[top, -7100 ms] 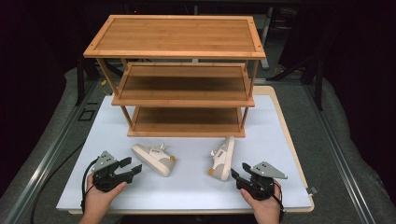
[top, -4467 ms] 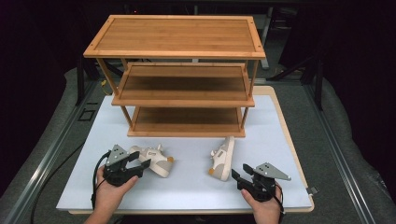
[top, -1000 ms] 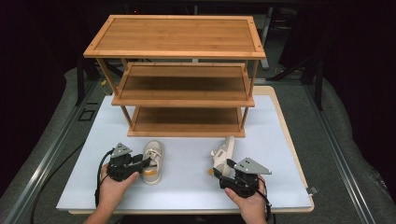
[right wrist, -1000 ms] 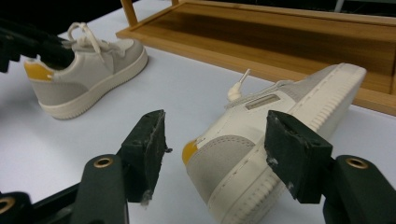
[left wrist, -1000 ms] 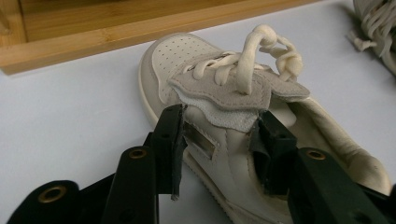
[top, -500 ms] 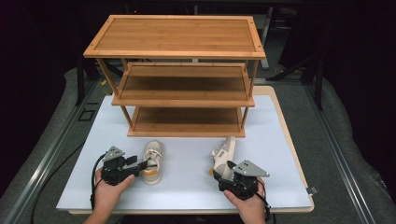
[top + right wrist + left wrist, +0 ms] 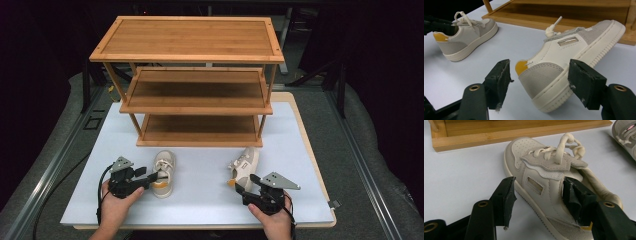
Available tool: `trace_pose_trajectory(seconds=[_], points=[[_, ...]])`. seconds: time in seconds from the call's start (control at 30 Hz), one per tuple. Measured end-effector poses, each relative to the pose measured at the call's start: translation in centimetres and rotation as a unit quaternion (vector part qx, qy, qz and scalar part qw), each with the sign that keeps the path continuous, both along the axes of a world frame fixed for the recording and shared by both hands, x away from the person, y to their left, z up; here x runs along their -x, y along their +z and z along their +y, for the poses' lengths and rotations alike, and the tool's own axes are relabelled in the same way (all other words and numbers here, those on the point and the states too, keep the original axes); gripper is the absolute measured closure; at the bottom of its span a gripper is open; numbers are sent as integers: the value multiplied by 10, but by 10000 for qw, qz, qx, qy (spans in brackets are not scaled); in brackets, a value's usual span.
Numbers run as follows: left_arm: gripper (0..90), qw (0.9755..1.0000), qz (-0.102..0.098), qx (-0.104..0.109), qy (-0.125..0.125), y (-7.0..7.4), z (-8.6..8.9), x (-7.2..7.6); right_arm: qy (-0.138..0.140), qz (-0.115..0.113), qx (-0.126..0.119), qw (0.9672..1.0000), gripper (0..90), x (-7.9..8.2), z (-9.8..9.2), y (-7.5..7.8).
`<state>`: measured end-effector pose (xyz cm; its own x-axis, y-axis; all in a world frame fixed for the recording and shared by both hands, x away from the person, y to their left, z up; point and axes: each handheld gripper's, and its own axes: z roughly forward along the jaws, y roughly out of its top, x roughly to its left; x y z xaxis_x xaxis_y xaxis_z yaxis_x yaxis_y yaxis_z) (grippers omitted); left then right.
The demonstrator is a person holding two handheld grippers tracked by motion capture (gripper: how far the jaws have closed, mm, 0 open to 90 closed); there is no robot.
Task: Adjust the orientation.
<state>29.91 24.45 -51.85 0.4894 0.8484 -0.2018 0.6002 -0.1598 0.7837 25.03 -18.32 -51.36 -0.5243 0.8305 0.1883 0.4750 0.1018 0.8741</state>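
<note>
Two small shoes [image 7: 164, 173] [image 7: 244, 166], one three-shelf rack [image 7: 195, 80], two spread hand-held grippers [image 7: 150, 179] [image 7: 243, 187], each straddling a shoe.

Two cream-and-grey sneakers: left sneaker [image 7: 163, 173] upright, right sneaker [image 7: 245, 165] on its side.

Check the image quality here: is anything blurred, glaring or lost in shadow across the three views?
High view: the wooden rack and white mat are evenly lit, the surroundings nearly black. Left gripper view: the left shoe is sharp, with soft shadow beside it. Right gripper view: the right shoe is crisp, though the rack behind goes slightly soft; no glare.
</note>
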Motion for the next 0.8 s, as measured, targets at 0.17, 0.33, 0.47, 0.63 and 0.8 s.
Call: trace_pose_trajectory(seconds=[0.17, 0.33, 0.47, 0.63, 0.8], points=[[421, 10000, 42, -7, 20, 0, -1, -1, -120, 110, 77, 9998, 321, 2, -7, -1], [440, 9999, 26, -104, -27, 1, -4, -2, -314, 418, -108, 9986, 304, 4, -22, -6], [465, 9999, 10, -112, -58, 2, -4, -1, -630, 341, -257, 9971, 322, 8, -38, -4], [483, 9999, 10, -82, -72, 2, -4, -1, -885, 244, -246, 9955, 336, 8, -41, -2], [503, 10000, 17, -46, -45, 2, -5, 0, -771, 45, -263, 9967, 518, 3, -38, 3]])
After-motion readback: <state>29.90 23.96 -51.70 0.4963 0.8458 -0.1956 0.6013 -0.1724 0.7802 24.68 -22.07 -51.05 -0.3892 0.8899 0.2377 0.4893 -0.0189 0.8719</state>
